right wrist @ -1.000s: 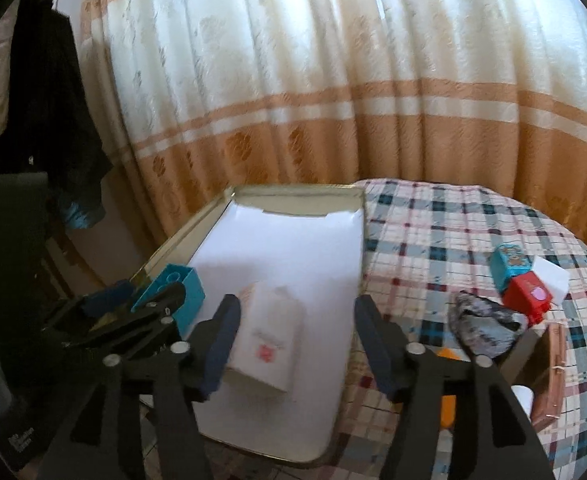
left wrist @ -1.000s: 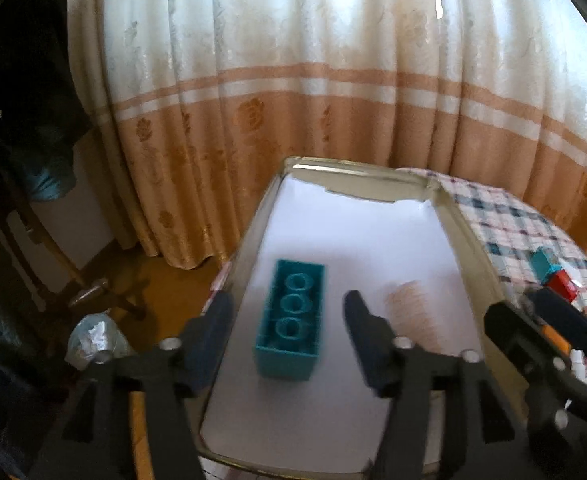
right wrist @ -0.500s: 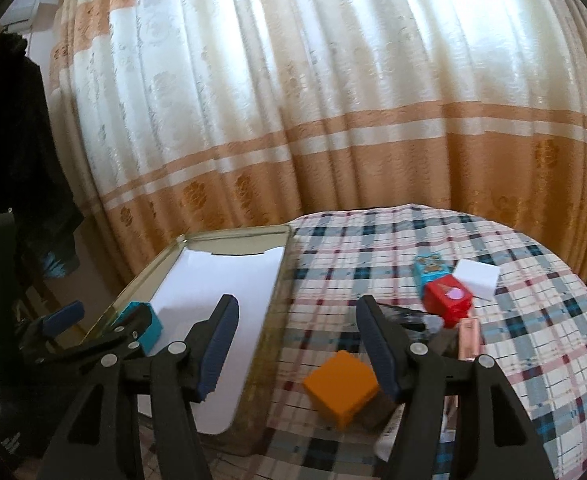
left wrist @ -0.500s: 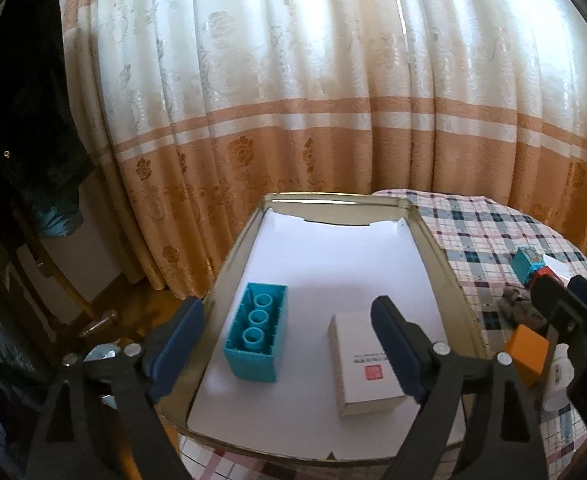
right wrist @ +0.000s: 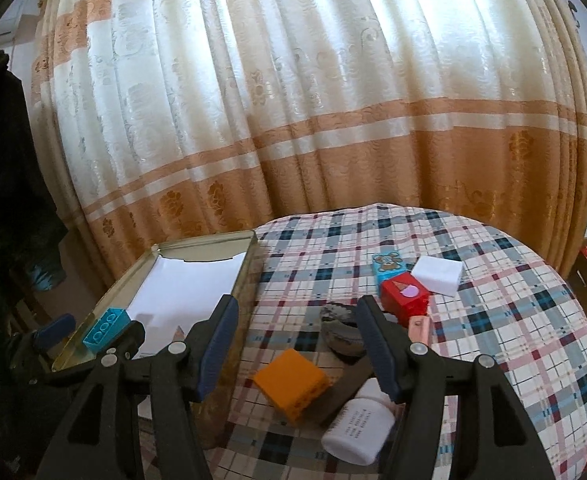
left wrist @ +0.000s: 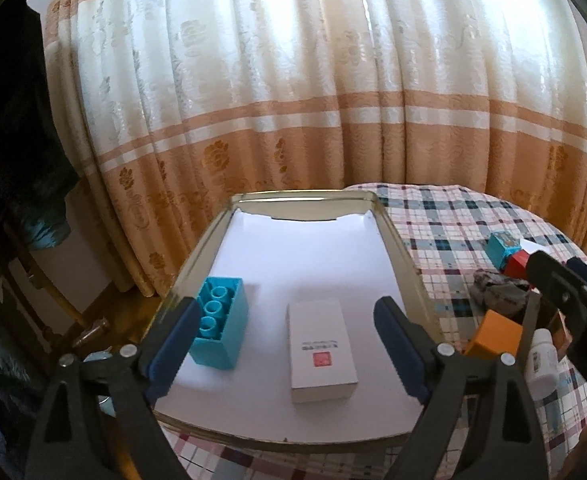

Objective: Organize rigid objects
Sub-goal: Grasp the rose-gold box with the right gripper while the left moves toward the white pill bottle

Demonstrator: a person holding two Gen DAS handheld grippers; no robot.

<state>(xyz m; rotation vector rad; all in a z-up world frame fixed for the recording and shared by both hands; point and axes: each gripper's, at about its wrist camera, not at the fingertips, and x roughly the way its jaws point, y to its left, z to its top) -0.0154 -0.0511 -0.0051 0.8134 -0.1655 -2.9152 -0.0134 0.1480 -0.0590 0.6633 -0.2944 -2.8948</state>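
Note:
A teal brick [left wrist: 221, 322] with round sockets and a white box [left wrist: 321, 354] lie side by side on the white-lined metal tray [left wrist: 397, 240]. My left gripper [left wrist: 283, 316] hovers at the tray's near end. Its jaws are opening and hold nothing; the brick sits by the left finger, and the box lies below between the fingers, untouched. My right gripper [right wrist: 298, 312] stands open over the checked tablecloth, above an orange block [right wrist: 291, 384]. Nothing is in its grasp.
Loose on the cloth are a white bottle [right wrist: 359, 428], a grey lump [right wrist: 341, 332], a red block [right wrist: 405, 296], a teal picture block [right wrist: 387, 266], a white block [right wrist: 437, 274] and a pink piece [right wrist: 419, 328]. A curtain hangs close behind the table.
My left gripper drew back from the teal brick and its jaws spread wider. The right gripper left the white box in the tray and swung right over the orange block.

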